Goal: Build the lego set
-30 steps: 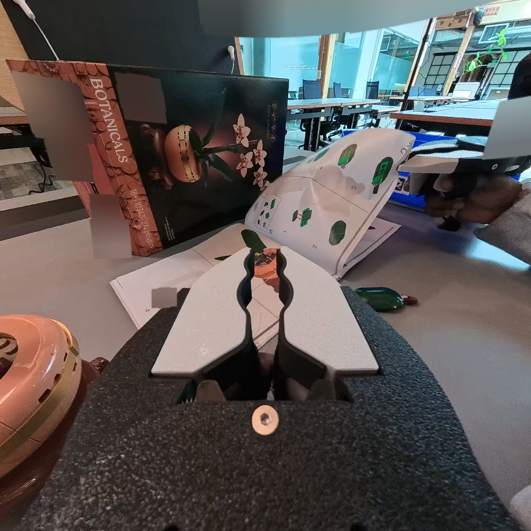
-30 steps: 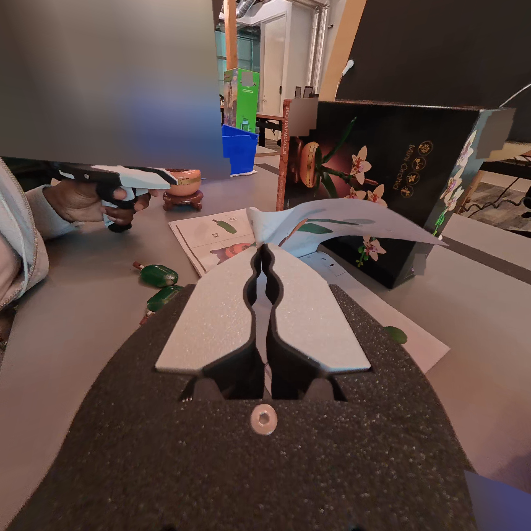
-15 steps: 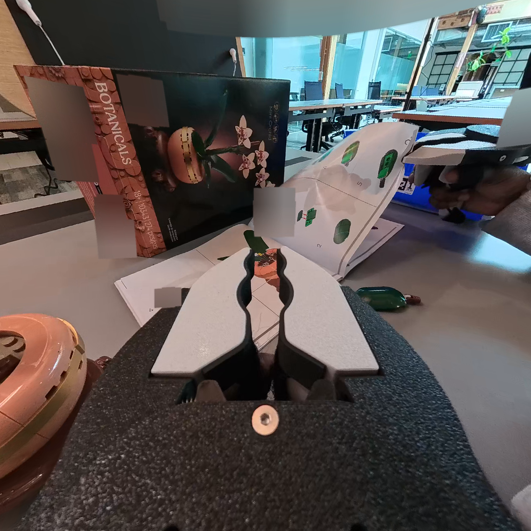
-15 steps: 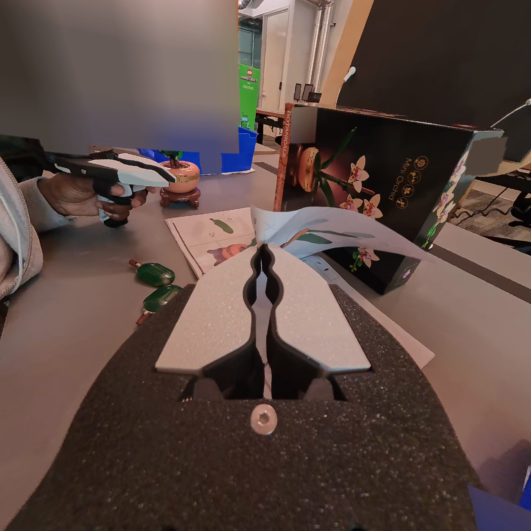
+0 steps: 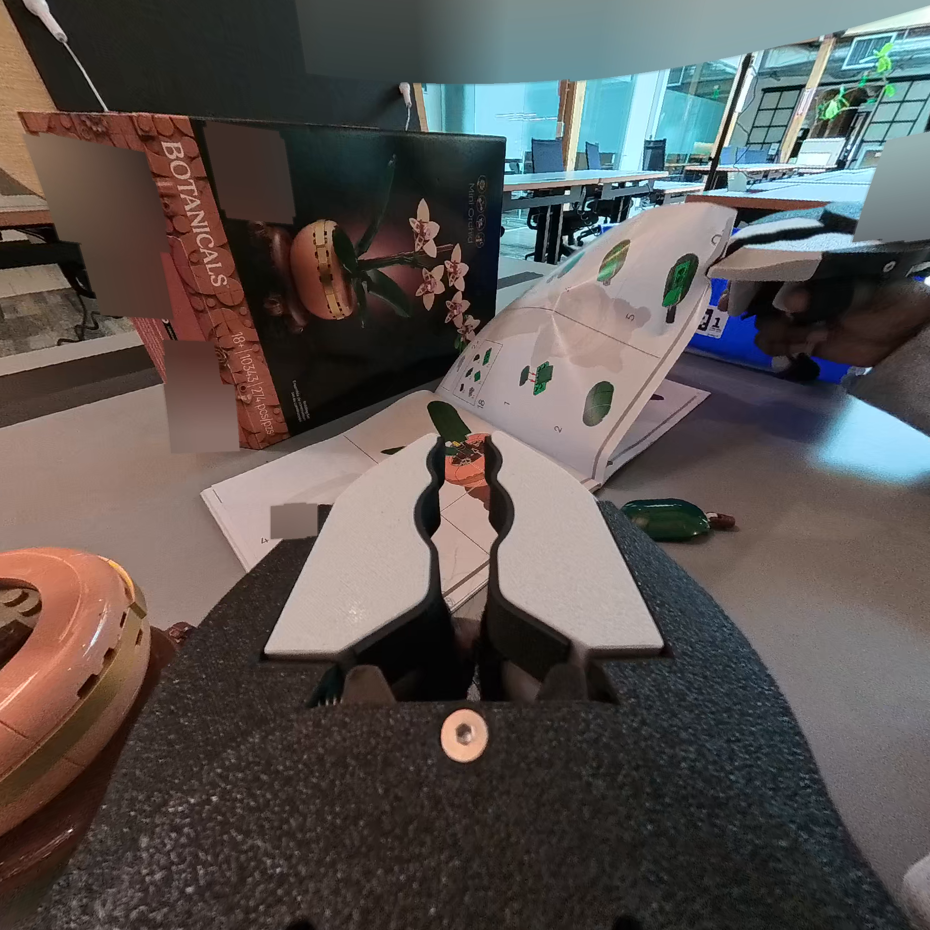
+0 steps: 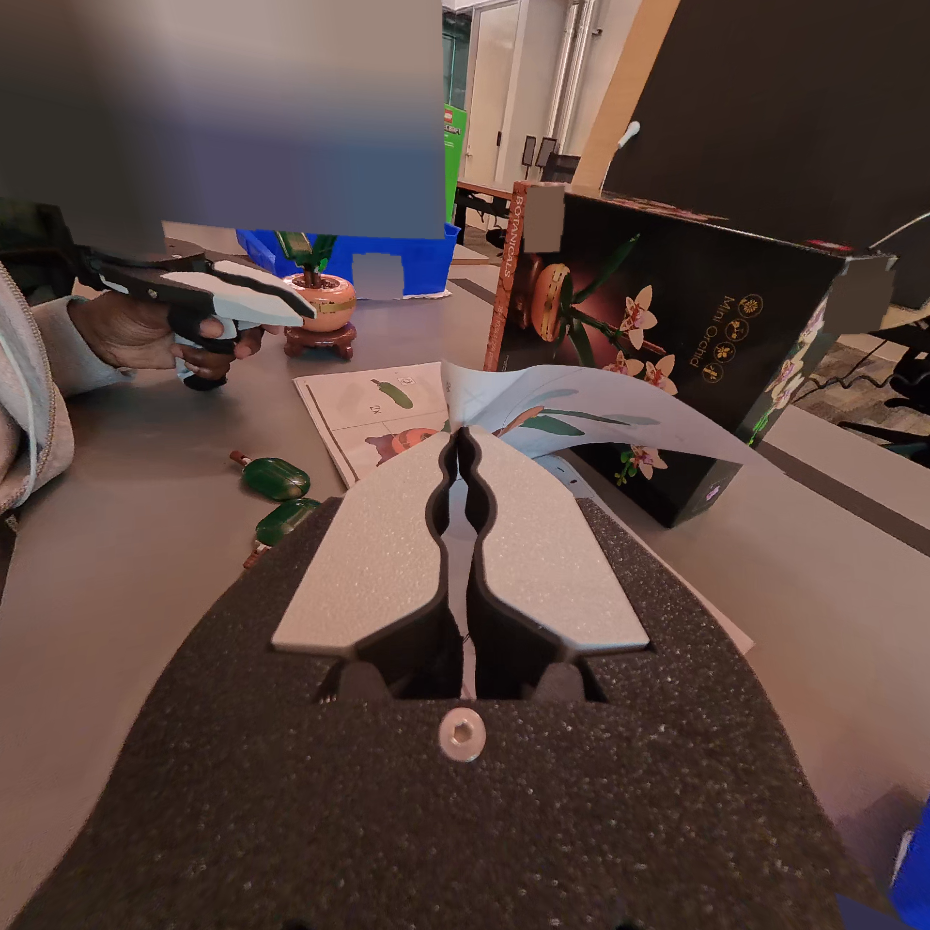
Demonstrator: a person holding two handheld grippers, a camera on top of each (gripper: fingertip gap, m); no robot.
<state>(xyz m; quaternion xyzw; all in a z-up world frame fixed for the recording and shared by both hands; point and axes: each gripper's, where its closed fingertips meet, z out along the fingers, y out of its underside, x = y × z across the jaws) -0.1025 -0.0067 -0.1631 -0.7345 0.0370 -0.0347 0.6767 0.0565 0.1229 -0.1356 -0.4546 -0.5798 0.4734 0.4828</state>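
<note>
An open instruction booklet lies on the grey table. My right gripper is shut on the edge of one booklet page and holds it lifted and curved; it also shows in the left wrist view at the page's top corner. My left gripper hovers over the booklet, nearly shut with a narrow gap and empty; it shows in the right wrist view. A peach pot model on a brown stand sits at its left. Two green leaf pieces lie beside the booklet.
The dark set box stands upright behind the booklet. A blue bin sits at the table's far side. A person's hands and grey sleeves hold both grippers. Office desks and chairs stand in the background. The tips of one gripper are about 20 cm away from the tips of the other.
My right gripper has drawn back and up a little with the page still in it. The left gripper has barely moved. The pot now shows fully in the right wrist view.
</note>
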